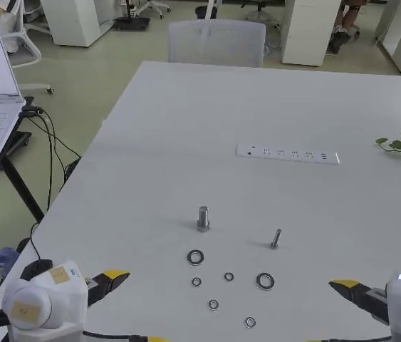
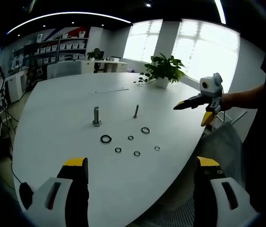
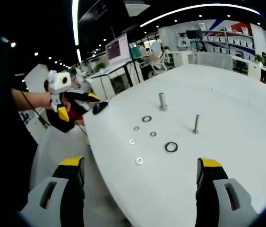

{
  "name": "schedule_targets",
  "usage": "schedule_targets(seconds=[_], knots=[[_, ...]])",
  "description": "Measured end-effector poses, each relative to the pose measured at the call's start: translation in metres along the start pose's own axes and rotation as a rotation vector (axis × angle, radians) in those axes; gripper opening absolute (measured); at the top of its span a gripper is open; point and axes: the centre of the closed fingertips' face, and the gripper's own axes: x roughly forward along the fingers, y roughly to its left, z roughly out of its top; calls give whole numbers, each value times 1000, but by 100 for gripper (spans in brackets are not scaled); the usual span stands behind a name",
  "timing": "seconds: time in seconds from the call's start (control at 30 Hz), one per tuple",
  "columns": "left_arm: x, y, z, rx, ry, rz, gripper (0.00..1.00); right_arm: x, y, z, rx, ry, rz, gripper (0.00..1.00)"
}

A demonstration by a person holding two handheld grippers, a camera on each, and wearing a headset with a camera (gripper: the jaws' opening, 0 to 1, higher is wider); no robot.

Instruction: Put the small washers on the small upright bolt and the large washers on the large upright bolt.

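The left gripper (image 2: 141, 163) and right gripper (image 3: 141, 162) are hovering off the tabletop's (image 1: 186, 128) near edge, fingers (image 2: 76, 163) spread wide and empty, likely lining up a first pick among the loose washers (image 1: 228, 276).

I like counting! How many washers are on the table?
6. One large washer by the large bolt, another large washer by the small bolt; four small washers between them and closer to the camera. None seem hidden.
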Motion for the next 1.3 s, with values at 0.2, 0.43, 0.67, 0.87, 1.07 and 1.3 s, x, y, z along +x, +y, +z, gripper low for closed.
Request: schedule_targets(seconds=[0.2, 0.43, 0.67, 0.87, 1.07, 1.3], knots=[[2, -1, 0, 31, 9, -3, 90, 11, 4, -1, -70, 69, 21, 96], [4, -1, -4, 27, 16, -6, 89, 24, 1, 1, -109, 109, 26, 90], [3, -1, -8, 38, 34, -17, 88, 37, 2, 7, -164, 149, 37, 85], [0, 1, -9, 69, 36, -18, 86, 49, 4, 11, -237, 196, 40, 73], [-1, 0, -15, 83, 55, -33, 86, 60, 3, 2, -325, 286, 55, 70], [-1, -5, -18, 108, 63, -56, 85, 72, 10, -13, -412, 394, 86, 64]])
